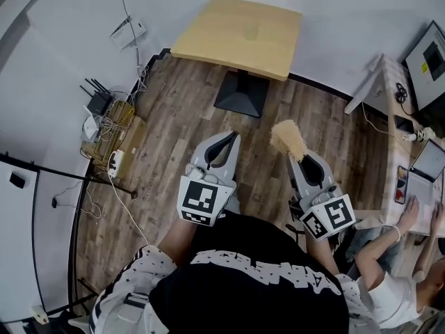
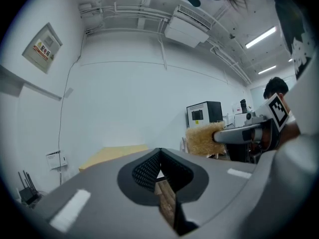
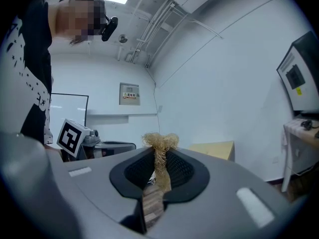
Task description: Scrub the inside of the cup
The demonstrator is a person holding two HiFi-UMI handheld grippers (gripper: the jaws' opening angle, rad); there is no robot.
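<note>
My right gripper (image 1: 300, 156) is shut on a tan, fibrous scrubber (image 1: 287, 139) whose tuft sticks out past the fingertips. In the right gripper view the scrubber (image 3: 160, 143) is pinched between the closed jaws of that gripper (image 3: 158, 152). My left gripper (image 1: 233, 135) is shut with nothing in it; in its own view the jaws (image 2: 159, 154) meet at the tips over bare floor, and the scrubber (image 2: 203, 139) shows off to the right. Both grippers point level, side by side above the wooden floor. No cup is in any view.
A light wooden table (image 1: 240, 33) on a black base (image 1: 241, 92) stands ahead by the white wall. A router and cables (image 1: 111, 120) lie at the left. At the right is a white desk (image 1: 389, 110) with a seated person (image 1: 407, 228).
</note>
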